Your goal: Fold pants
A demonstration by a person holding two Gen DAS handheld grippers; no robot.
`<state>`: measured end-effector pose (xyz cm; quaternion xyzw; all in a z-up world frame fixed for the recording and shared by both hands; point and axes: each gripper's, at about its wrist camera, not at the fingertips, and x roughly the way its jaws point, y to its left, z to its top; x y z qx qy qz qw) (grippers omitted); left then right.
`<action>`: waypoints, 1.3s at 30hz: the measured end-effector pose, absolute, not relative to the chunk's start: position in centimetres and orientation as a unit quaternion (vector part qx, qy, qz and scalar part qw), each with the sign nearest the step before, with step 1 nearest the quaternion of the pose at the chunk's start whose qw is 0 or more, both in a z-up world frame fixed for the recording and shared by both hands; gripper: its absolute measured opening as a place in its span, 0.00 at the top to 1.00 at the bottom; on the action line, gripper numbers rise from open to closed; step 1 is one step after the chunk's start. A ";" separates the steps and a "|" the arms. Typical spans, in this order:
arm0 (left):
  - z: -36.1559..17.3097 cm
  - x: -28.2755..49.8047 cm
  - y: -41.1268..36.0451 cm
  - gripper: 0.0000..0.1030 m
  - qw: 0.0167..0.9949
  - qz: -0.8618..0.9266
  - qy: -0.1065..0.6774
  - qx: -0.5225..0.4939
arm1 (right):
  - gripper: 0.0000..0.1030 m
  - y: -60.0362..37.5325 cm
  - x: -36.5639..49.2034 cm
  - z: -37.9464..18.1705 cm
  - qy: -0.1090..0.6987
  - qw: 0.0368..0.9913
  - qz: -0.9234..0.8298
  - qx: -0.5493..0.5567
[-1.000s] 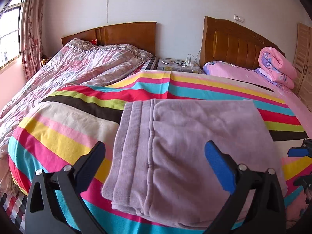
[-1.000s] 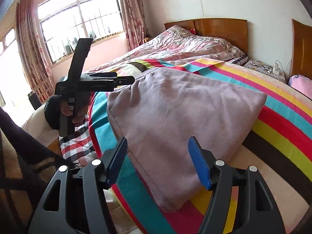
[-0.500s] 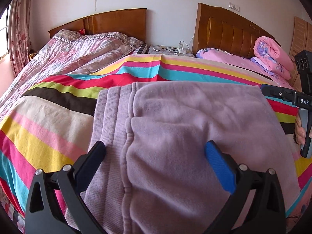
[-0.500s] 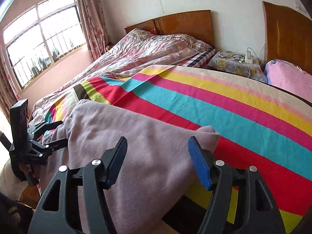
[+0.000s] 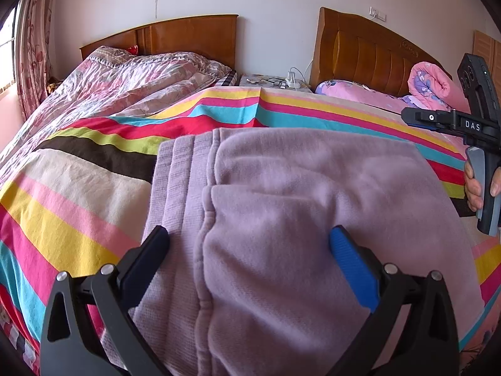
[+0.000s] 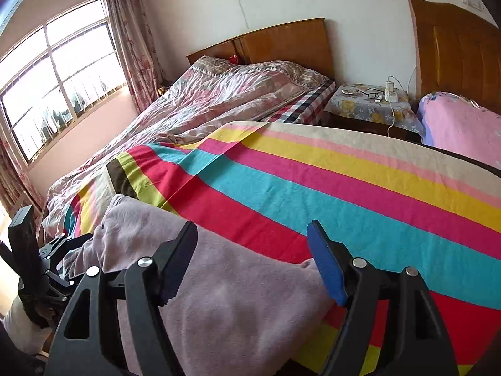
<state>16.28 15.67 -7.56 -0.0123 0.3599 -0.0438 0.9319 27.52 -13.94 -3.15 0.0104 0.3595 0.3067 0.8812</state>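
Folded lilac fleece pants lying on the rainbow-striped bedsheet, my left gripper hovering wide above the waistband end, my right gripper just opening wider, empty, over the far corner

The only readable lettering is "DAS", in pale capitals on the black body of the right gripper, seen at the far right edge of the left wrist view, above the hand that holds it. Nothing else in either view carries legible text.
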 end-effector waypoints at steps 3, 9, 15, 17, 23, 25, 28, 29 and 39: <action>-7.6 16.2 15.7 0.01 0.932 -0.043 0.360 -0.011 | 0.26 -9.6 26.6 -2.6 0.364 0.866 0.342 -0.036; -7.6 15.7 15.6 0.01 0.930 -0.047 0.363 -0.010 | 0.22 -1.4 28.4 -5.5 0.425 0.831 0.319 -0.165; -7.5 15.1 15.8 0.01 0.929 -0.050 0.365 -0.006 | 0.19 -1.1 31.0 -3.7 0.421 0.858 0.280 -0.090; -7.6 14.8 16.1 0.01 0.928 -0.048 0.369 -0.006 | 0.19 0.9 30.3 -2.4 0.417 0.845 0.324 -0.080; -7.9 14.3 17.1 0.01 0.925 -0.048 0.377 -0.021 | 0.17 10.1 29.0 -4.7 0.444 0.792 0.378 -0.183; -7.8 13.8 17.1 0.01 0.925 -0.040 0.378 -0.019 | 0.18 10.3 30.2 -4.6 0.442 0.814 0.345 -0.155; -7.0 12.1 17.6 0.01 0.927 -0.015 0.375 -0.022 | 0.19 7.5 29.5 -1.9 0.416 0.854 0.299 -0.088; -6.7 11.3 17.8 0.01 0.928 -0.005 0.372 -0.021 | 0.19 6.0 28.3 -0.7 0.402 0.861 0.306 -0.065; -1.2 2.6 15.9 0.01 0.954 0.103 0.281 0.000 | 0.05 -11.8 6.8 3.8 0.276 0.934 0.225 -0.020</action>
